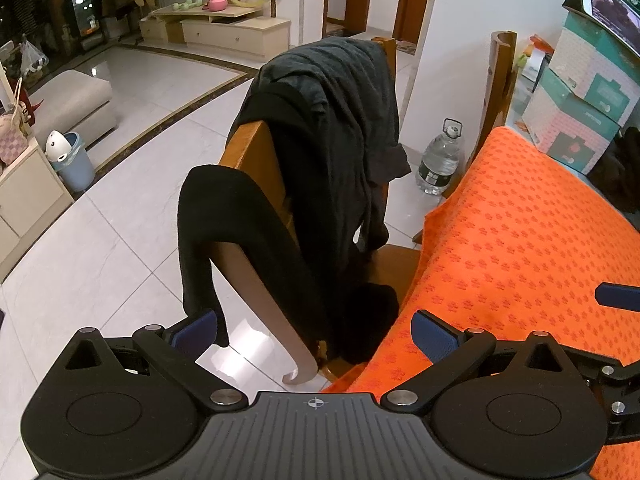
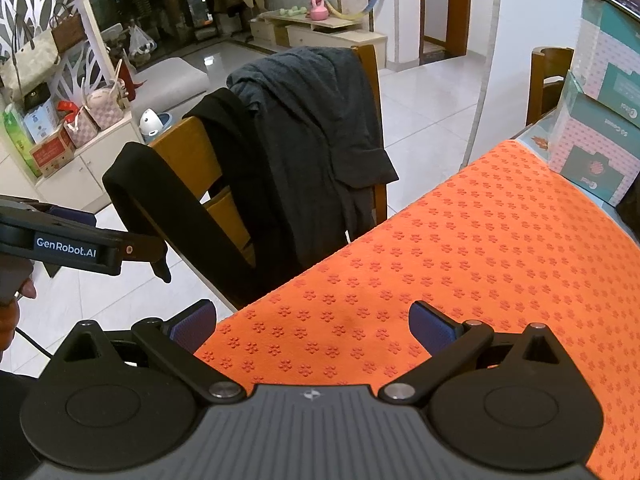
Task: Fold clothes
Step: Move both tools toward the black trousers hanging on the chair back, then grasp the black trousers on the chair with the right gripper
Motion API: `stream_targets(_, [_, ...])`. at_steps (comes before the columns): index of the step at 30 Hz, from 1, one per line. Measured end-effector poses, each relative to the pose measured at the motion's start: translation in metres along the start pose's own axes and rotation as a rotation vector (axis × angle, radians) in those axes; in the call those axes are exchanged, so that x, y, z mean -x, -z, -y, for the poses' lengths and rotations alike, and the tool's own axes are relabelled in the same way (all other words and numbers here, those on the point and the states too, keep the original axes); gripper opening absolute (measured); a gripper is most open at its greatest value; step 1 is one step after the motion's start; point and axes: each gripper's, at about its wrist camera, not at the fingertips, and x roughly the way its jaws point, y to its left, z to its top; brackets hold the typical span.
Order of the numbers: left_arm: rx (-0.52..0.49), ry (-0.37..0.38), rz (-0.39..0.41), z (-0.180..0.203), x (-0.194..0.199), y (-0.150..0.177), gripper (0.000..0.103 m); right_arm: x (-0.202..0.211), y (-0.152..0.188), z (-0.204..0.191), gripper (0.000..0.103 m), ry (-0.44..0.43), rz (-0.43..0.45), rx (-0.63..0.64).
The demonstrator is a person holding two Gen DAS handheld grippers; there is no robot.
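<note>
Over the chair: my left gripper (image 1: 314, 332), spread wide, holding nothing
Over the worktop: my right gripper (image 2: 312, 324), spread wide, above the orange cloth (image 2: 460, 248)
Clothes: dark garments (image 1: 340, 128) draped on the wooden chair (image 1: 256, 152) beside the worktop

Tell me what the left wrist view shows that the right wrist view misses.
Only the left wrist view shows the clear plastic water bottle on the floor and the wooden chair seat. Only the right wrist view shows the left gripper from the side. Both show the dark grey garment and black garment draped over the wooden chair, and the orange patterned tablecloth.
</note>
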Motion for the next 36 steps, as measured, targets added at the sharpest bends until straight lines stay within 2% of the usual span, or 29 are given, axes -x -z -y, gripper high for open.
stream_targets(23, [0.043,-0.018,-0.036,-0.023,-0.016,-0.006,0.103,-0.036,-0.02,-0.012,0.103,-0.043,-0.055,0.057])
stream_targets(36, [0.082,-0.043,-0.048,-0.041,-0.022,-0.011,0.103,-0.088,-0.057,-0.04,0.103,-0.103,-0.066,0.215])
